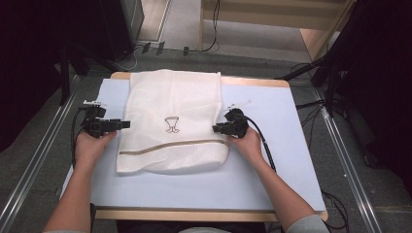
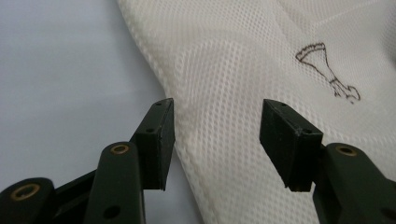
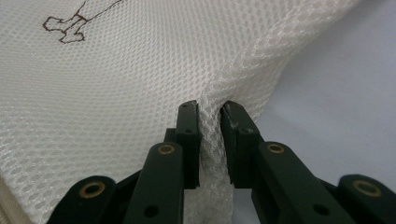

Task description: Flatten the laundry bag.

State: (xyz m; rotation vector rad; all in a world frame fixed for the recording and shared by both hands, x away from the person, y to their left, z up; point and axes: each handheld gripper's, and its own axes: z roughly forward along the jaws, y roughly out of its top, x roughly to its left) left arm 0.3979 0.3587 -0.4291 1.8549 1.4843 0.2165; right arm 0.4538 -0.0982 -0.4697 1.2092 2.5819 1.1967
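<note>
White mesh bag [image 1: 172, 124] lies between both tools: right tool [image 3: 211, 116] pinches its edge, left tool [image 2: 217, 126] gapes astride its edge.

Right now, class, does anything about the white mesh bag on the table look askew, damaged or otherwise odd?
No damage shows. The mesh bag lies slightly askew on the table, its near end bulging rather than flat. The right gripper pinches a raised fold of its edge, while the left gripper is open astride the other edge.

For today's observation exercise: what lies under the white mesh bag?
The white mesh bag lies flat on a pale blue mat that covers a wooden table. Whatever sits beneath its middle, or inside it, is hidden by the mesh.
</note>
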